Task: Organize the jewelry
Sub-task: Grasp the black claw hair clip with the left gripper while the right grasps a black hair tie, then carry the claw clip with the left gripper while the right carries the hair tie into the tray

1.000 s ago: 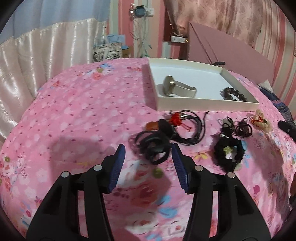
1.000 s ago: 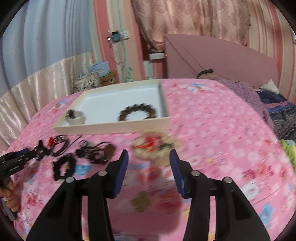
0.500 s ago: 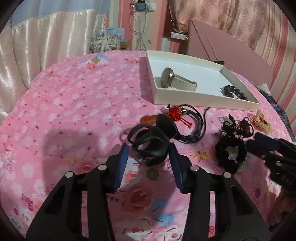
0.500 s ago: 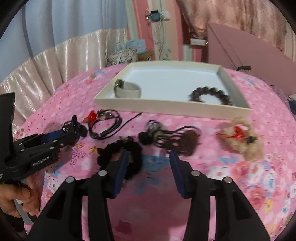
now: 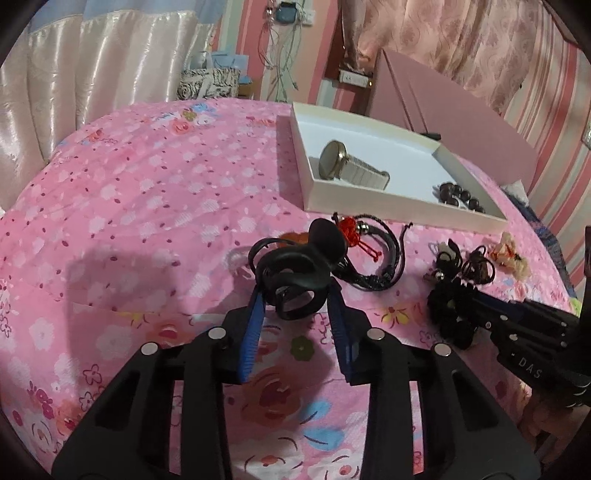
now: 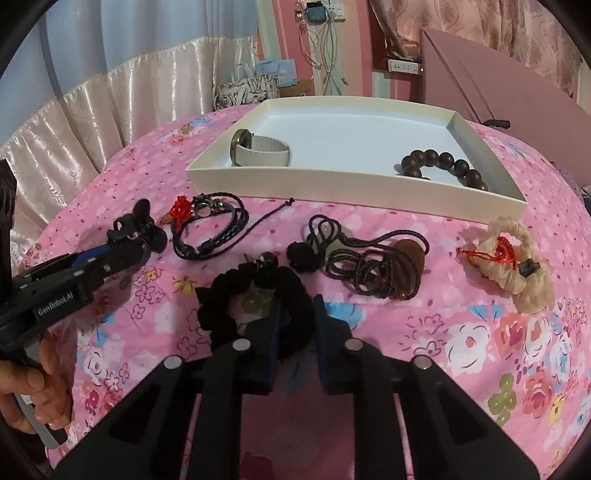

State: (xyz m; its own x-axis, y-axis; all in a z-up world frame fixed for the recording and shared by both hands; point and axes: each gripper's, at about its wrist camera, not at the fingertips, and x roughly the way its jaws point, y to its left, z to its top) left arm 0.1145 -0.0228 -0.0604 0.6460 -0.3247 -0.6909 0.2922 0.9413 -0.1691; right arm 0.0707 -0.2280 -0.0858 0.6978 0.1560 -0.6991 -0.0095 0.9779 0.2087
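A bed in a pink floral sheet (image 5: 147,192) fills the view. At 10 o'clock hang shiny cream curtains (image 5: 92,66); at 12, a pink striped wall (image 6: 284,33) with dangling cables (image 6: 325,37); at 2, a pink headboard (image 5: 454,110).

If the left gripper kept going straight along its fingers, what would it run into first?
The left gripper already grips the black hair clip. Straight on, it would likely meet the black braided cord bracelet with the red knot, then the white tray's near wall; depth is unclear.

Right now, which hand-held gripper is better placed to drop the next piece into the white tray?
Left, probably. The left hand-held gripper already grips the black hair clip, and the white tray lies just ahead. The right hand-held gripper has closed on the black scrunchie, which appears to rest on the bedspread.
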